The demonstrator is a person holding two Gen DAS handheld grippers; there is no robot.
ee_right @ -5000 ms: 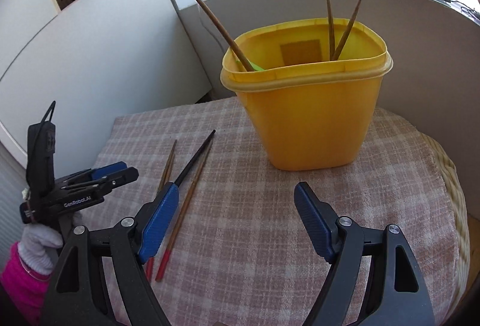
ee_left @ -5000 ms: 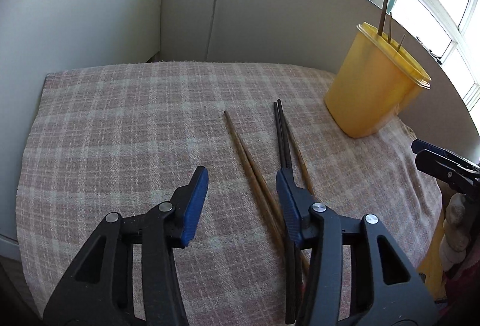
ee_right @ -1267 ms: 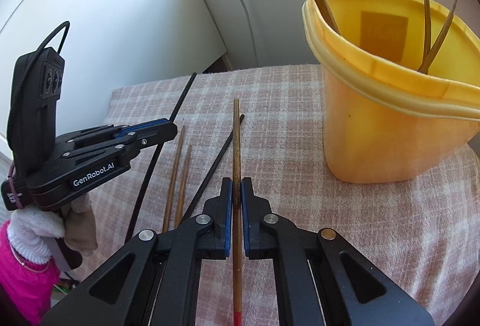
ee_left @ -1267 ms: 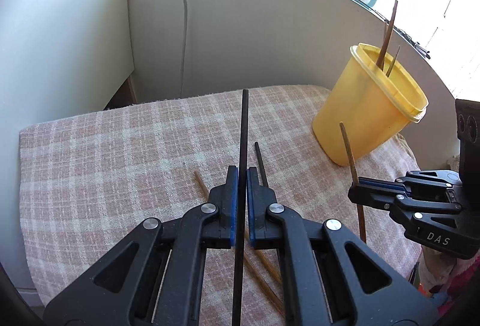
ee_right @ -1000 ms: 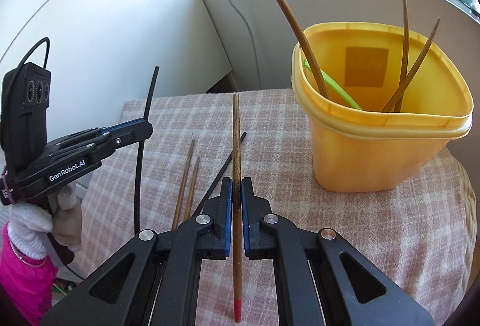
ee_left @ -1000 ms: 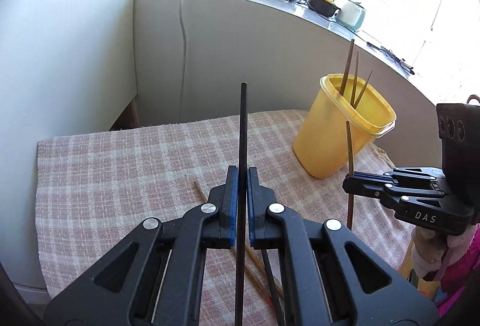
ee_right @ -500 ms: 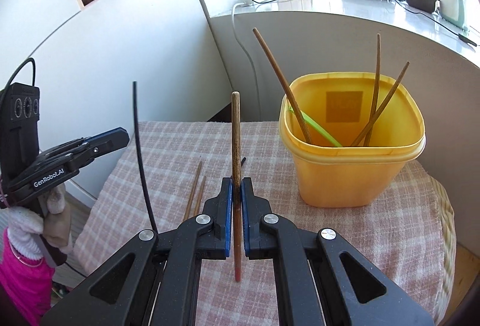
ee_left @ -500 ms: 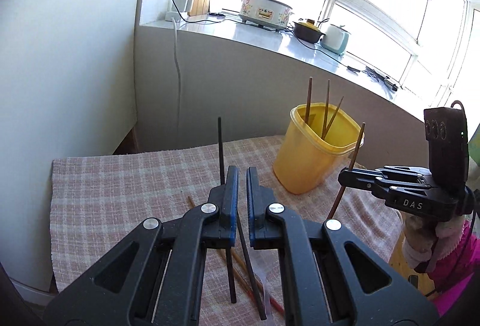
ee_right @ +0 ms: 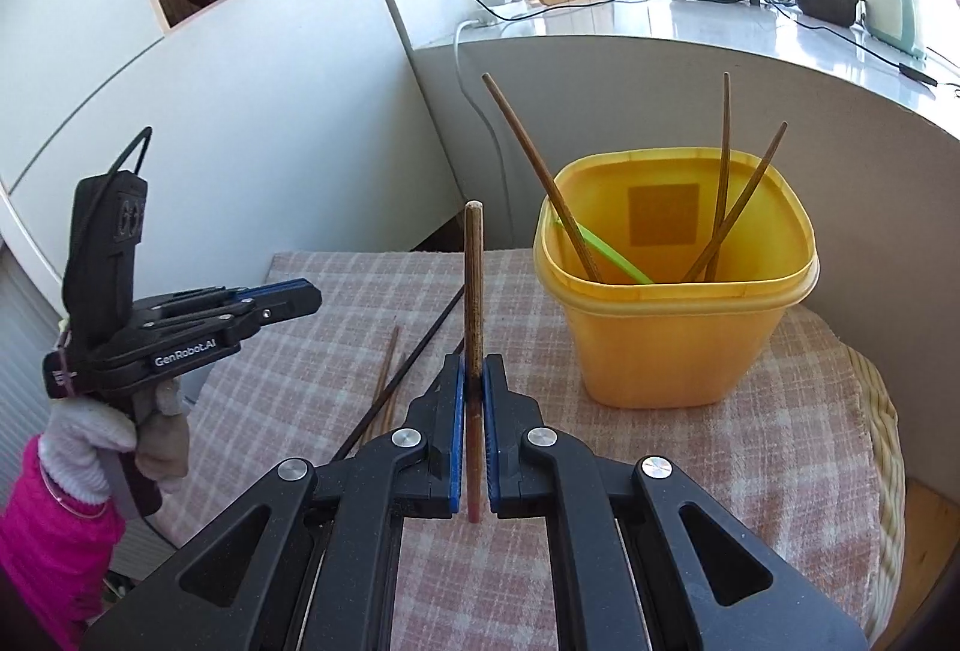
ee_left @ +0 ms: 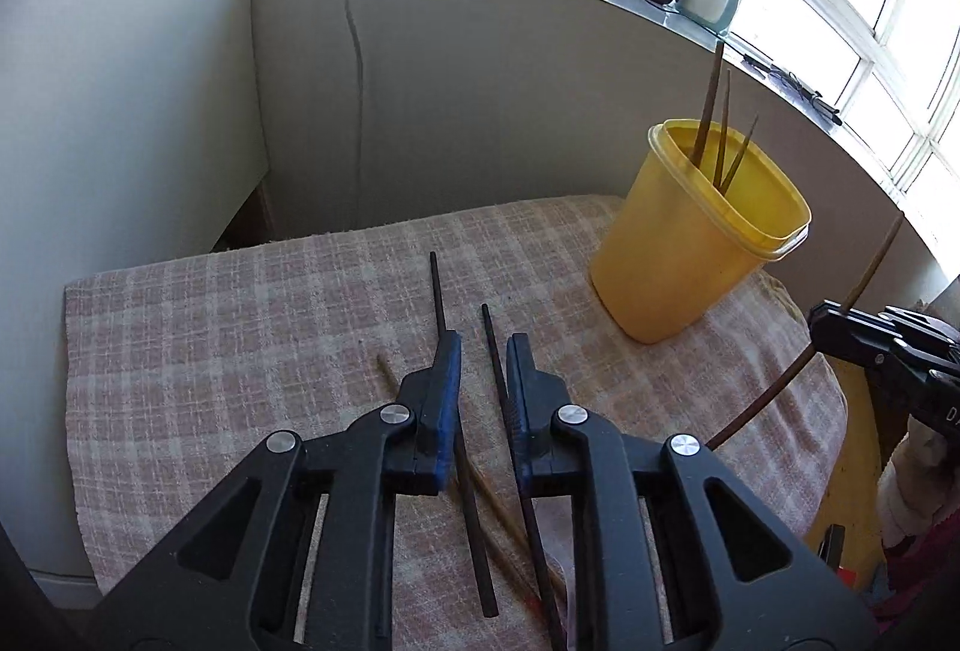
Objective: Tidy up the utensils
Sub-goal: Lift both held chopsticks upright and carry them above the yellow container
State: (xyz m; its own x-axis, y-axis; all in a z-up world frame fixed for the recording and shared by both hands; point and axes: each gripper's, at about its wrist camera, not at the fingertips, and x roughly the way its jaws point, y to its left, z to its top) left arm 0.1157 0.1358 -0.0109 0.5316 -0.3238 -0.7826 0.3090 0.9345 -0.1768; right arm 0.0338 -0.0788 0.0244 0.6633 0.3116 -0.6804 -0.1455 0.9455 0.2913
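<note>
Black chopstick (ee_left: 462, 447) loose beside parted fingers (ee_left: 447, 411)

Each gripper is black plastic with blue pads lining its jaws and silver round screws at the pivots. The left gripper (ee_right: 282, 300) carries white "GenRobot.AI" lettering, held by a white knit glove (ee_right: 90, 447) and bright pink sleeve (ee_right: 42, 537).

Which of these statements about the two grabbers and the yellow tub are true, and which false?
1. The right gripper clamps a brown chopstick. True.
2. The yellow tub is empty. False: it holds three brown sticks and a green utensil.
3. The left gripper grips a black chopstick. False: its jaws have just been opening and grip nothing; the black chopsticks lie on the checked cloth.
4. The tub stands on the cloth. True.
</note>
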